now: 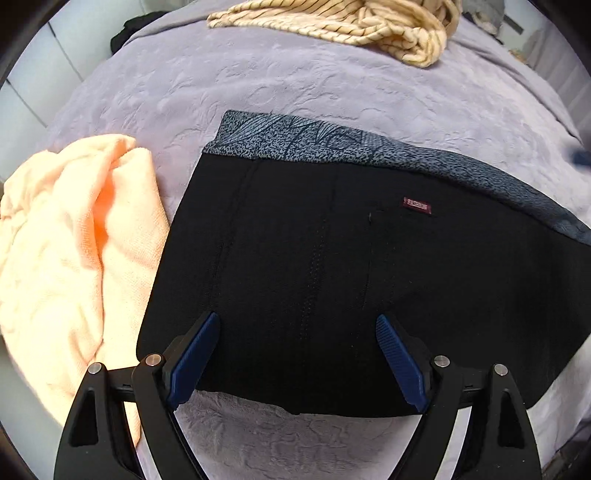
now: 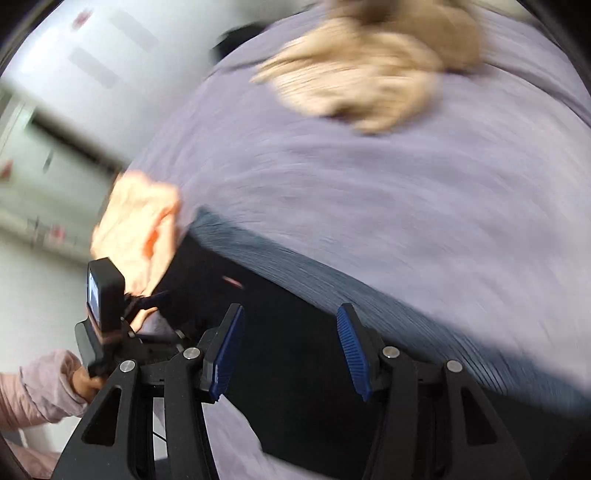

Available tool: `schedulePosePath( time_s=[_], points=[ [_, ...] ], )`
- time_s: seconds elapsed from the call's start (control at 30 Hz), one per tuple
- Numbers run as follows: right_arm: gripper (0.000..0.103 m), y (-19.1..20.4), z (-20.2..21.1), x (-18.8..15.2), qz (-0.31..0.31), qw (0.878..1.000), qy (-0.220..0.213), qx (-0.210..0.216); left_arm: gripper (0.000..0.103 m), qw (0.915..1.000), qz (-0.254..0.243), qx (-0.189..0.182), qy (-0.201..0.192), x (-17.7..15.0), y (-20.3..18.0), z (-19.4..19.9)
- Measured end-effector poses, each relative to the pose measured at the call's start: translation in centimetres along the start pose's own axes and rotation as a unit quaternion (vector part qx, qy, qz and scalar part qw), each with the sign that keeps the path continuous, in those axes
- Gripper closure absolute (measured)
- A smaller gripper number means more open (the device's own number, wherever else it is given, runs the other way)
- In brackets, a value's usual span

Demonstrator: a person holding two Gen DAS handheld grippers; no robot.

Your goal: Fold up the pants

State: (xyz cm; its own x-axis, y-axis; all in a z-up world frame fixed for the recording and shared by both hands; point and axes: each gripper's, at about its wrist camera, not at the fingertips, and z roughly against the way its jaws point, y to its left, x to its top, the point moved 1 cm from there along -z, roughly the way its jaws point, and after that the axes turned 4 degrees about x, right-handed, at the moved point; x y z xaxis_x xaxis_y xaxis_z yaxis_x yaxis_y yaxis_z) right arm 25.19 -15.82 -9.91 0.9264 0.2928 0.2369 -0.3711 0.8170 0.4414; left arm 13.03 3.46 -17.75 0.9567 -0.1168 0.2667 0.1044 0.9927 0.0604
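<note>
Black pants [image 1: 332, 266] lie folded flat on the lavender bedspread [image 1: 258, 92], with a grey patterned waistband [image 1: 332, 142] along the far edge and a small red label. My left gripper [image 1: 297, 325] is open and empty, hovering over the pants' near edge. The right wrist view is motion-blurred; there my right gripper [image 2: 290, 314] is open and empty above the same pants [image 2: 295, 350]. The left gripper's body and the hand holding it [image 2: 103, 325] show at the left of that view.
A peach cloth [image 1: 74, 251] lies crumpled just left of the pants. A cream striped garment [image 1: 351, 26] is heaped at the bed's far side. White cabinets [image 1: 37, 74] stand beyond the bed's left edge.
</note>
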Motion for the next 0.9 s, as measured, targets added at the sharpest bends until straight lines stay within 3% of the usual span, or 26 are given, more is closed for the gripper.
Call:
schedulePosePath(
  time_s=[0.1, 0.23, 0.27, 0.3, 0.47, 0.6, 0.67, 0.77, 0.9],
  points=[
    [0.047, 3.2, -6.8, 5.0, 0.034, 0.998, 0.044, 0.025, 0.015, 0.9996, -0.01, -0.003, -0.025, -0.7, -0.2, -0.1],
    [0.047, 5.1, -13.7, 8.9, 0.057, 0.994, 0.093, 0.007, 0.015, 0.9984, 0.002, -0.029, -0.048, -1.6, 0.5, 0.1],
    [0.063, 4.9, -15.0, 9.0, 0.056, 0.992, 0.114, 0.004, 0.015, 0.9979, 0.008, -0.037, -0.052, -1.7, 0.6, 0.1],
    [0.098, 4.8, -15.9, 8.9, 0.051, 0.99, 0.134, 0.009, 0.015, 0.9975, 0.013, -0.043, -0.055, -1.8, 0.8, 0.2],
    [0.097, 6.8, -13.2, 9.0, 0.056, 0.991, 0.106, 0.057, 0.015, 0.995, 0.037, -0.07, -0.061, -2.4, 1.7, 1.6],
    [0.098, 5.4, -15.7, 9.6, 0.058, 0.991, 0.121, 0.0, 0.015, 0.9962, 0.025, -0.067, -0.05, -2.6, 1.7, 1.1],
    [0.097, 3.5, -16.7, 9.1, 0.015, 0.992, 0.123, 0.002, 0.015, 0.9973, 0.004, -0.053, -0.05, -2.2, 1.0, 1.3],
    [0.094, 2.0, -13.1, 8.4, -0.033, 0.997, 0.07, 0.02, 0.015, 0.9963, 0.005, -0.063, -0.058, -0.8, 0.8, 2.2],
    [0.093, -0.8, -5.4, 5.4, -0.085, 0.996, 0.007, -0.009, 0.015, 0.995, -0.001, -0.071, -0.071, 2.9, -0.4, 1.6]
  ],
)
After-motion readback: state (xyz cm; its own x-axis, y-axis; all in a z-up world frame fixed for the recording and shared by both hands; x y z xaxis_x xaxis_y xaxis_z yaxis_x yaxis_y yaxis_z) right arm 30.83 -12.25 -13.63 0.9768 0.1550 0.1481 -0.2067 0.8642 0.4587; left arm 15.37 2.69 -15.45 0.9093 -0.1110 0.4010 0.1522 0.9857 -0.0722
